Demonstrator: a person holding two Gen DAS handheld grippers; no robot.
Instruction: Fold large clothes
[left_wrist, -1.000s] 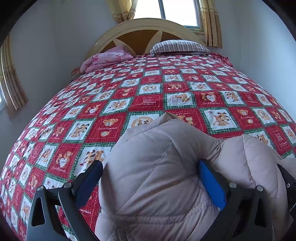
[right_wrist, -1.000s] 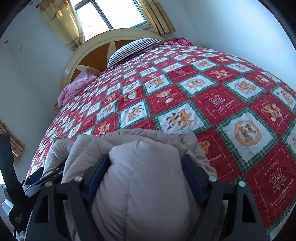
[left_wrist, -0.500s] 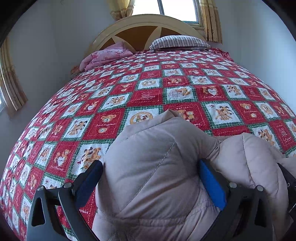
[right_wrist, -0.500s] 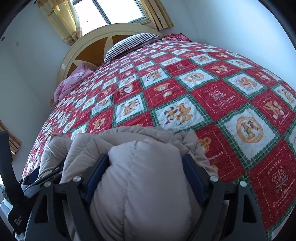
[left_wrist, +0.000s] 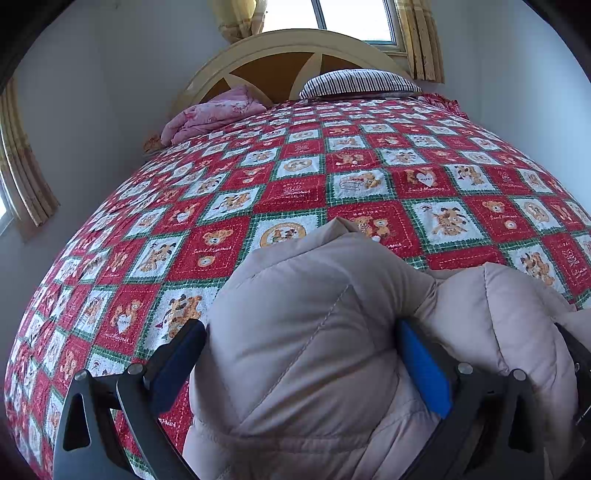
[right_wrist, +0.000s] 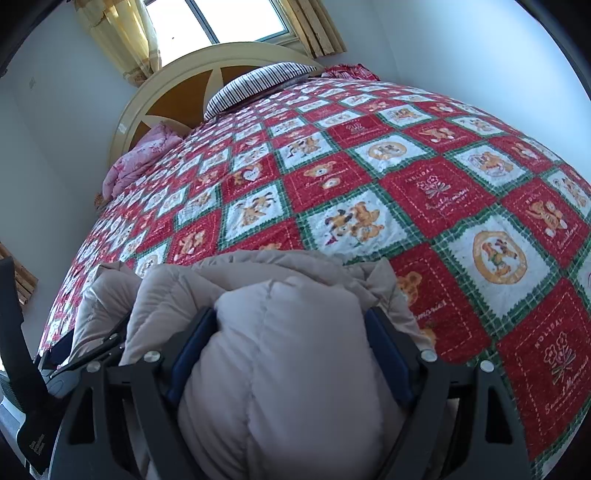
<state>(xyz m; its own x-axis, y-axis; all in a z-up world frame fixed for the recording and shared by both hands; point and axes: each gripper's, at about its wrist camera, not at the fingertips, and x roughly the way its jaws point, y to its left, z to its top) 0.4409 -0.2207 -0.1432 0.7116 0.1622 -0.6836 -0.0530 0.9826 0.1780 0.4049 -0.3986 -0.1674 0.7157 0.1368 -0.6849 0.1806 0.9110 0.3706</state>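
Left wrist view: the left gripper straddles a bulge of the beige puffer coat, its jaws wide; the right pad presses into the padding, the left pad touches the coat's edge, so whether it grips or merely brackets the coat cannot be told. The coat lies bunched at the near edge of the bed, on the red-and-white quilt. Right wrist view: the right gripper has both blue pads sunk into a fat fold of coat (jaws wide yet clamped on it). At the far end a striped pillow and a pink blanket lie against the headboard.
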